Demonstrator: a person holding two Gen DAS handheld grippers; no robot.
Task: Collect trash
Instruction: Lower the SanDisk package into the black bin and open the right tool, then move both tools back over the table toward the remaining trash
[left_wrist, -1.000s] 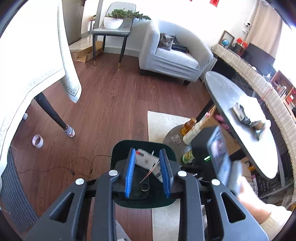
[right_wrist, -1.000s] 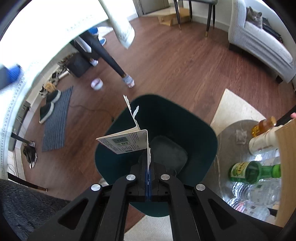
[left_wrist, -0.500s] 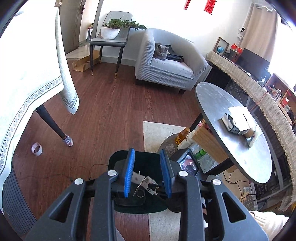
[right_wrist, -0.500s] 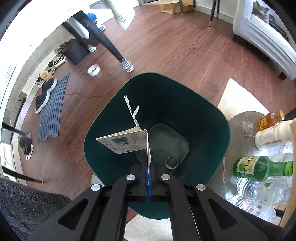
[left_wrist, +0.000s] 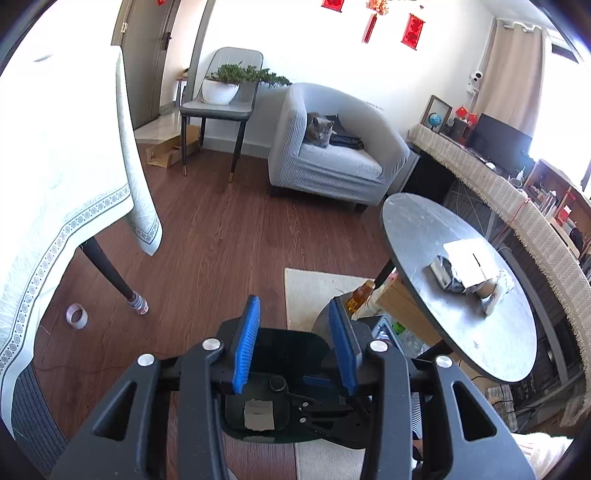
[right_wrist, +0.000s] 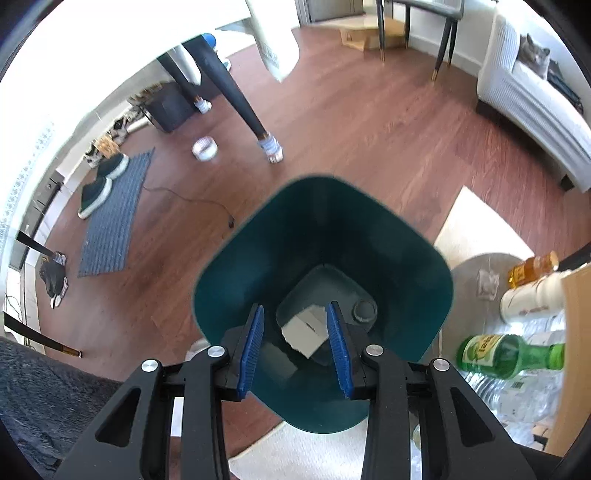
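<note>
Trash is going into the green bin (right_wrist: 325, 258), and part of the job looks done. The right gripper (right_wrist: 295, 347) hangs over the bin's mouth, pointing steeply down, its jaws having just opened; nothing is between the blue pads — the torn white card (right_wrist: 304, 332) it carried a moment ago now lies on the bin floor, seen through the gap. A small round ring (right_wrist: 364, 309) sits on the floor beside the card.

The left gripper (left_wrist: 293, 347) is also over the bin (left_wrist: 291, 341), angled less steeply. Its jaws have just been widening and hold nothing; below them the left view shows a pale scrap (left_wrist: 258, 413) and a dark round bit (left_wrist: 279, 384) down inside, partly hidden by the right gripper's black body crossing the view. So both tools stand partly open and empty.

What is left, by my reading: the round table (left_wrist: 461, 332) holds crumpled wrappers and a white sheet (left_wrist: 469, 258), which look like the next pickup. A tape roll (left_wrist: 76, 316) lies on the wood floor near the table leg, well apart from the bin; whether it counts as trash I cannot tell. Bottles (right_wrist: 509, 356) cluster just beside the bin on the low shelf — some may be empties, but the frames do not settle that.
</note>
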